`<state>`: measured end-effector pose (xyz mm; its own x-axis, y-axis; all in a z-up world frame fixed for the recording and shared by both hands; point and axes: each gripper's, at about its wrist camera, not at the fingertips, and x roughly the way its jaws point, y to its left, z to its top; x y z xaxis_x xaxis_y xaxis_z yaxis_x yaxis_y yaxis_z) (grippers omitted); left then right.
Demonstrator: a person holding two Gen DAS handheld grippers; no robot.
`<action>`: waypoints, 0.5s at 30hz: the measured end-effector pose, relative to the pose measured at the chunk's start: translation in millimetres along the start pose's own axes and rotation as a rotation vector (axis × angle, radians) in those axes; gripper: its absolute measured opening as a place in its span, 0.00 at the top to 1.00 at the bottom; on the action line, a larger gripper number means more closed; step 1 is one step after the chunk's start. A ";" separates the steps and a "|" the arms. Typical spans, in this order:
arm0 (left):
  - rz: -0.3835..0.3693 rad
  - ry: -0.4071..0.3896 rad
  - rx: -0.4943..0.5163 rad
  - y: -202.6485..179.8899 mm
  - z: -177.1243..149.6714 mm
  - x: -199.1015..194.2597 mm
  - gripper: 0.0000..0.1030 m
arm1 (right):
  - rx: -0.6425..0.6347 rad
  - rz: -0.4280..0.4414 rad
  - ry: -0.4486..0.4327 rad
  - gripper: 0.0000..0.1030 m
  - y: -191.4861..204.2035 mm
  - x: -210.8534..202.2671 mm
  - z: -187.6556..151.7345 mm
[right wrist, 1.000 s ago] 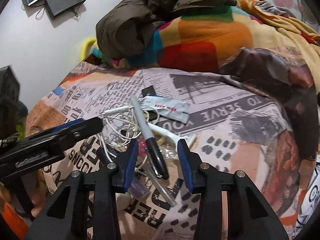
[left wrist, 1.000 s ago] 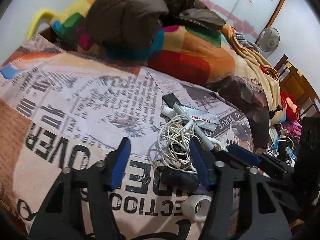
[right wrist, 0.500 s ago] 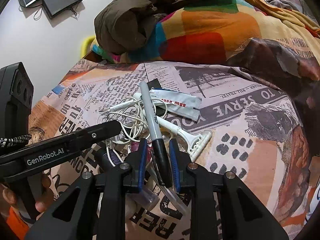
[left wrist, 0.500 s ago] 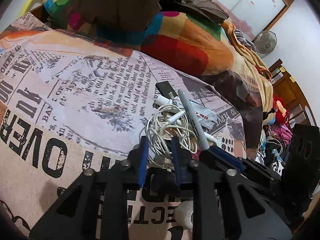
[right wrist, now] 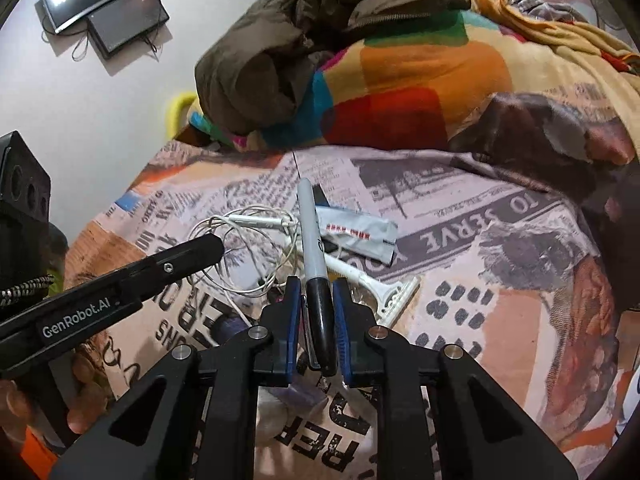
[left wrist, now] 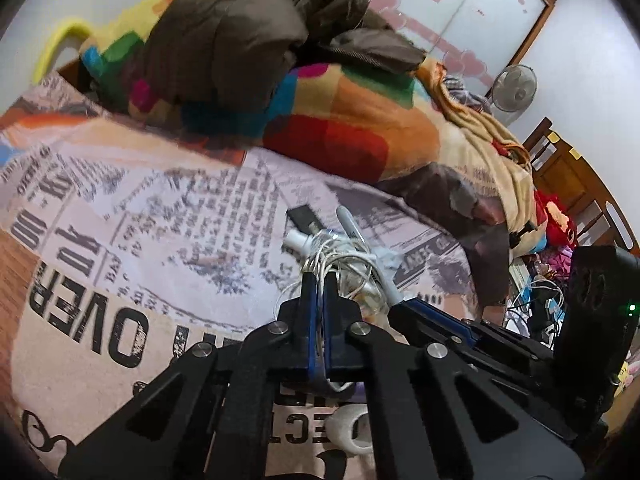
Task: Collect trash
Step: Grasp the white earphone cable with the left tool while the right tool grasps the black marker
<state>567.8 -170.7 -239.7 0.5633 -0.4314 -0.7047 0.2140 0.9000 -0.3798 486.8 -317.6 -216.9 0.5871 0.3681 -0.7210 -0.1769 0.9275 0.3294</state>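
Marker (right wrist: 314,248) clamped in right gripper (right wrist: 316,316) jaws.

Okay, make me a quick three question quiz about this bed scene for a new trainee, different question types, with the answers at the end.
1. True or false: the right gripper is shut on the marker.
2. What does the left gripper pinch? A) razor B) white cable C) packet
3. Fill in: the razor lies on the newspaper-print ____.

Key: 1 true. 2 B, the white cable. 3 bedsheet; the packet lies there too.
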 end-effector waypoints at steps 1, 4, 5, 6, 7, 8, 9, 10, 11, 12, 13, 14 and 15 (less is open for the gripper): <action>0.005 -0.015 0.008 -2.9 1.9 -4.6 0.99 | 0.003 0.001 -0.009 0.86 -0.3 -4.1 1.5; 0.043 -0.055 0.033 -10.1 6.6 -17.0 0.99 | 0.020 0.004 -0.031 0.86 -3.5 -14.9 5.5; 0.061 -0.068 0.042 -12.1 8.2 -21.0 0.99 | 0.025 0.006 -0.041 0.86 -4.6 -19.0 6.8; 0.078 -0.080 0.047 -13.2 10.4 -25.3 0.99 | 0.030 0.004 -0.052 0.86 -5.2 -22.8 8.1; 0.088 -0.090 0.049 -13.7 12.0 -30.1 0.99 | 0.034 0.005 -0.061 0.86 -5.9 -26.8 9.5; 0.091 -0.098 0.048 -14.0 13.2 -35.1 0.99 | 0.039 0.007 -0.071 0.86 -6.8 -31.3 10.9; 0.093 -0.107 0.046 -13.8 15.0 -41.3 0.99 | 0.044 0.007 -0.079 0.86 -7.6 -35.5 11.8; 0.095 -0.113 0.045 -13.7 15.9 -45.5 0.99 | 0.045 0.008 -0.084 0.86 -8.3 -38.9 11.6; 0.098 -0.121 0.045 -13.8 16.9 -51.0 0.99 | 0.045 0.010 -0.092 0.86 -7.1 -41.2 12.5; 0.100 -0.125 0.047 -14.2 18.0 -56.2 0.99 | 0.045 0.010 -0.098 0.86 -6.3 -44.0 12.9; 0.105 -0.133 0.049 -15.0 19.7 -63.1 0.99 | 0.044 0.007 -0.101 0.86 -5.1 -46.6 13.2; 0.110 -0.139 0.052 -15.9 20.7 -67.5 0.99 | 0.038 0.005 -0.107 0.86 -3.9 -49.2 13.2; 0.117 -0.148 0.056 -16.5 22.0 -73.8 0.99 | 0.033 0.002 -0.113 0.86 -2.4 -51.5 13.2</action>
<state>540.3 -152.2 -168.2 0.6971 -0.3134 -0.6449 0.1818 0.9473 -0.2638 467.4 -339.6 -172.5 0.6723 0.3582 -0.6479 -0.1527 0.9234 0.3521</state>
